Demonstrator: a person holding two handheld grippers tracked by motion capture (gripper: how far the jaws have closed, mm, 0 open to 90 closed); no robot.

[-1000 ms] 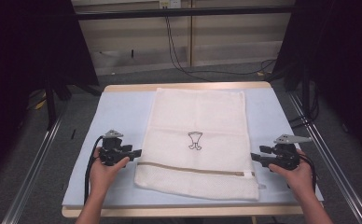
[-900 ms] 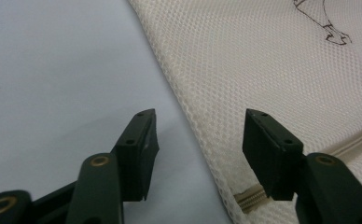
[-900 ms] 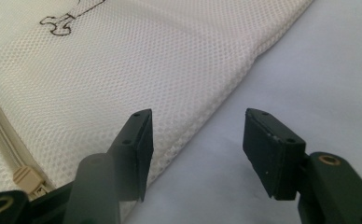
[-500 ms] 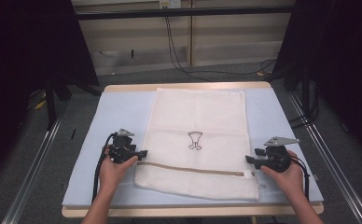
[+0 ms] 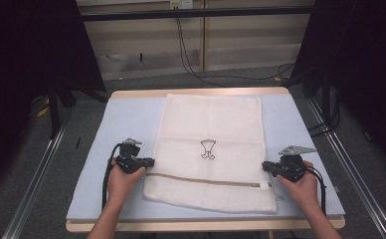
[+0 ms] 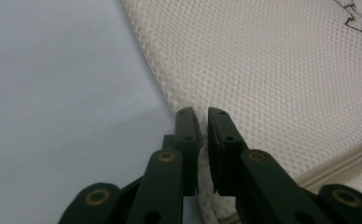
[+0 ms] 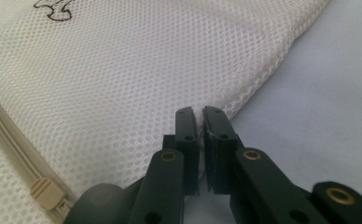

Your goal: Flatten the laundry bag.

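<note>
Both side edges of the mesh bag (image 5: 210,149) are pinched, lower frame: left gripper (image 6: 203,114) and right gripper (image 7: 200,112) have just been closing on it. Thin bites; mesh may be pulled free when lifted.

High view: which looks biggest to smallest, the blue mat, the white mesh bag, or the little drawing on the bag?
1. Blue mat
2. White mesh bag
3. Little drawing

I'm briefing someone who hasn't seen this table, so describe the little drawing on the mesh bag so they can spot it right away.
Start at the pale blue mat covering the table, then find the white mesh bag lying flat down its middle. Near the bag's centre, just above the beige zipper that runs across it, sits the small dark outline drawing, the only printed mark on the plain white mesh.
</note>
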